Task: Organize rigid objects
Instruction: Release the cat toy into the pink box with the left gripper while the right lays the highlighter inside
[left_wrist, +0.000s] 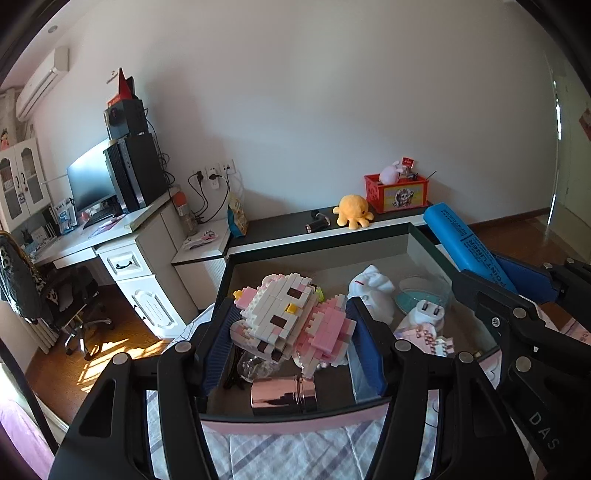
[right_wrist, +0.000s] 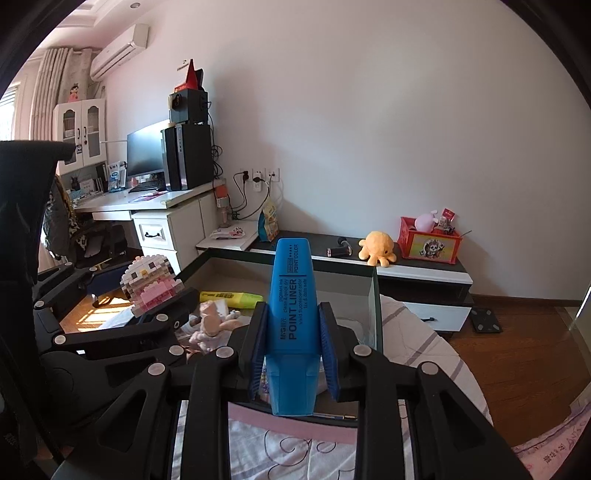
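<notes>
While the left gripper (left_wrist: 291, 332) clamps the brick-built cat figure (left_wrist: 291, 317) and the right gripper (right_wrist: 293, 347) pinches the blue highlighter (right_wrist: 291, 317), both jaws over the glass-walled box (left_wrist: 317, 236), each should be lowered clear of its rim before release.

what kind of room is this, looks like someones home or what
Most likely a bedroom or study in a home. A white desk carries a monitor and a computer tower, a yellow octopus plush sits on a low cabinet, and an air conditioner hangs on the wall.
</notes>
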